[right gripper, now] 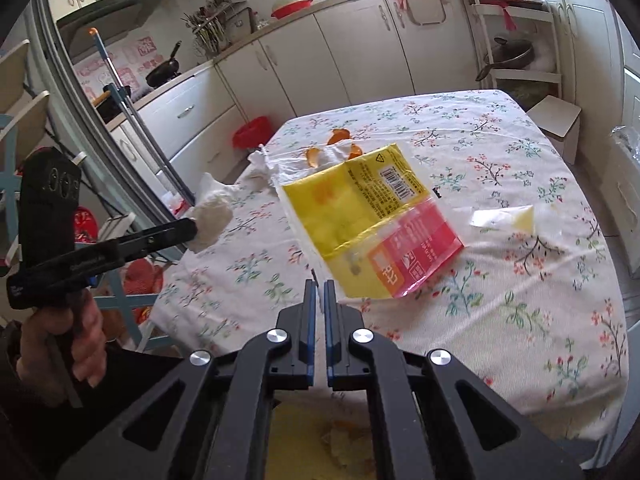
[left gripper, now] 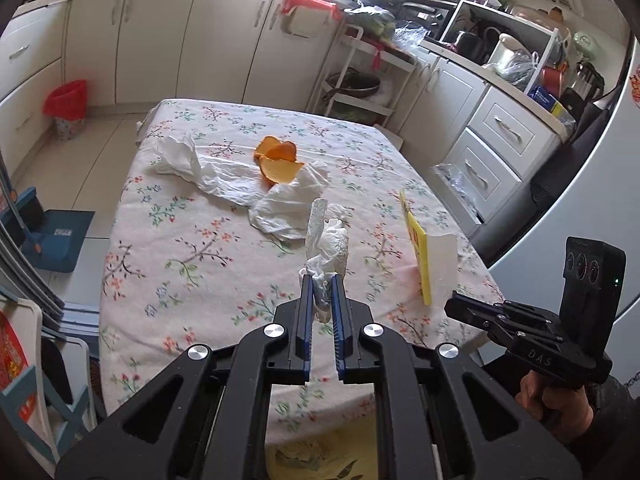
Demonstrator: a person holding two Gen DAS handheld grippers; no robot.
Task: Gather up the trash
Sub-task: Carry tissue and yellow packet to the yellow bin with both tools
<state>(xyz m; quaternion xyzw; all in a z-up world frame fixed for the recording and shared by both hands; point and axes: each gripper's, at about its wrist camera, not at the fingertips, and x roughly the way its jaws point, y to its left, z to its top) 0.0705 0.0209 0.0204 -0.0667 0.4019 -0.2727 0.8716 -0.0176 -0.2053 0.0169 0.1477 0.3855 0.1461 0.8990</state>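
Tissue (left gripper: 326,248) sits clenched in my left hand-held gripper (left gripper: 322,280) and a yellow wrapper (right gripper: 372,216) in my right (right gripper: 319,282), both lifted off the surface (right gripper: 520,280) for binning.

The left gripper (left gripper: 321,280) hides the lower end of the crumpled tissue (left gripper: 326,246) pinched between its pads. From the left wrist the yellow wrapper (left gripper: 418,252) shows only edge-on, its print unreadable, and from the right wrist the orange peels (right gripper: 338,136) sit half buried in white tissues (right gripper: 264,164). Something yellow beneath the right gripper (right gripper: 319,284) is cut off by the frame's bottom edge and too blurred to identify.
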